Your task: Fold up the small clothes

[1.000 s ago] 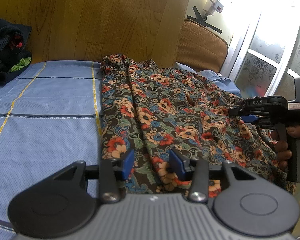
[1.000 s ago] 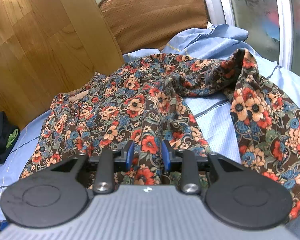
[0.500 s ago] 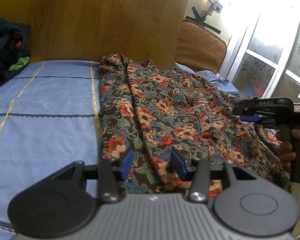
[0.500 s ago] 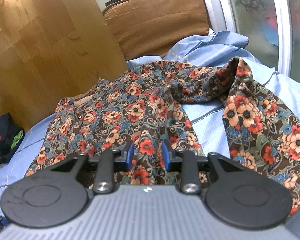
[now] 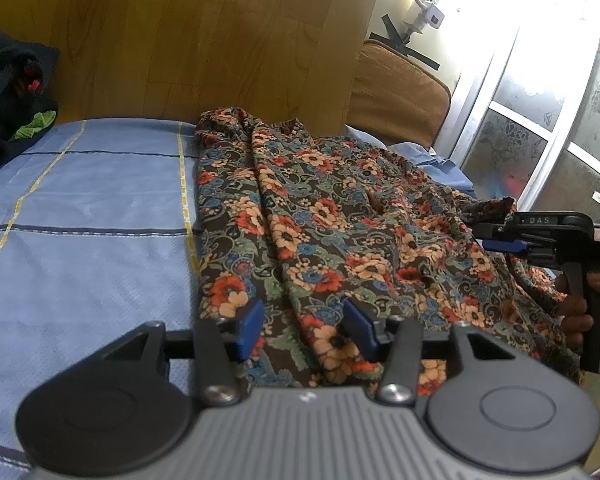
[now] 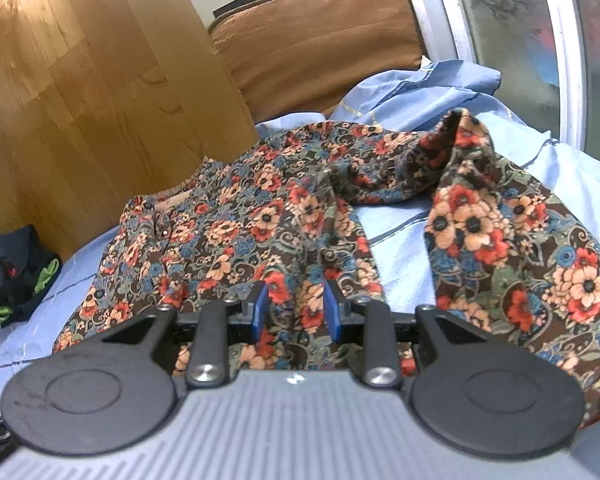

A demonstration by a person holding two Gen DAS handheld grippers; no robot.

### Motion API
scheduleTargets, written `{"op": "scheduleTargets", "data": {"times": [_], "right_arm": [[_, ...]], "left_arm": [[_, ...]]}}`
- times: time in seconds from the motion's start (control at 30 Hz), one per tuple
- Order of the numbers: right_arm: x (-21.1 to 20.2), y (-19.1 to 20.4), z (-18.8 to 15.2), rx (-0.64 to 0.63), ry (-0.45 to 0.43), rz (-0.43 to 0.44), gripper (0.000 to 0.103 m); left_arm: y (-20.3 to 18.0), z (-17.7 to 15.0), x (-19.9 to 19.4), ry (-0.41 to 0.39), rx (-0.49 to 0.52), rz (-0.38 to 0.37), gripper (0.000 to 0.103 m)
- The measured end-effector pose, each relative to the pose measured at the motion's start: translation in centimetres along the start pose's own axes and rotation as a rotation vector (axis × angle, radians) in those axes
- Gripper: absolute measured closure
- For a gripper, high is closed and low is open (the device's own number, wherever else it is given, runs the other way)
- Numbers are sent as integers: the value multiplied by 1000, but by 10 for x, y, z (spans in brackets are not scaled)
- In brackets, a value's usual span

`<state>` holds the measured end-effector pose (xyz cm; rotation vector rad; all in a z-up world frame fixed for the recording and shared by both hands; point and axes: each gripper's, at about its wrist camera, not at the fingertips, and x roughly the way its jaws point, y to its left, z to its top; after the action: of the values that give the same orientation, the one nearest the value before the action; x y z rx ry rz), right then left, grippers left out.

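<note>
left wrist: floral garment (image 5: pixel 320 220), maybe ungripped.

My left gripper (image 5: pixel 304 330) wears blue pads on black fingers, carried by black link arms pinned with silver screws. Just behind those screws sit two round black discs flanking a ribbed grey housing. My right gripper (image 6: pixel 294 308) is built the same. Seen side-on, it has a black body lettered DAS, a white label and a grey-black handle.
</note>
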<state>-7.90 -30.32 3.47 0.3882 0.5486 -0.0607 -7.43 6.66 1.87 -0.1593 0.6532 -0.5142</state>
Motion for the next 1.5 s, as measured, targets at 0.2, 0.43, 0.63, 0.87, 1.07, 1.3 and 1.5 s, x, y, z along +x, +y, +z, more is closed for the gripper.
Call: {"op": "scheduleTargets", "data": {"times": [0.2,0.43,0.63,0.87,1.07,1.3,1.5], "right_arm": [[-3,-11,3,21,-8,38,69],[-7,-24,6,43,-20,76,69],[-12,-37,7,69,-29,102,69],[-16,-50,7,90,-37,125,69],[-27,-61,10,96,-65,136,69],[-50,-83,18,107,-124,120,69],[-66,-107,23,141,-174,89,68]], "left_arm": [[2,1,1,-2,-5,-5,57],[3,1,1,-3,-5,-6,57],[3,1,2,-4,-2,-2,57],[1,1,3,-5,1,3,57],[1,1,3,-7,4,5,56],[-7,15,-22,-91,37,-31,56],[-29,58,-28,-110,62,-132,56]]}}
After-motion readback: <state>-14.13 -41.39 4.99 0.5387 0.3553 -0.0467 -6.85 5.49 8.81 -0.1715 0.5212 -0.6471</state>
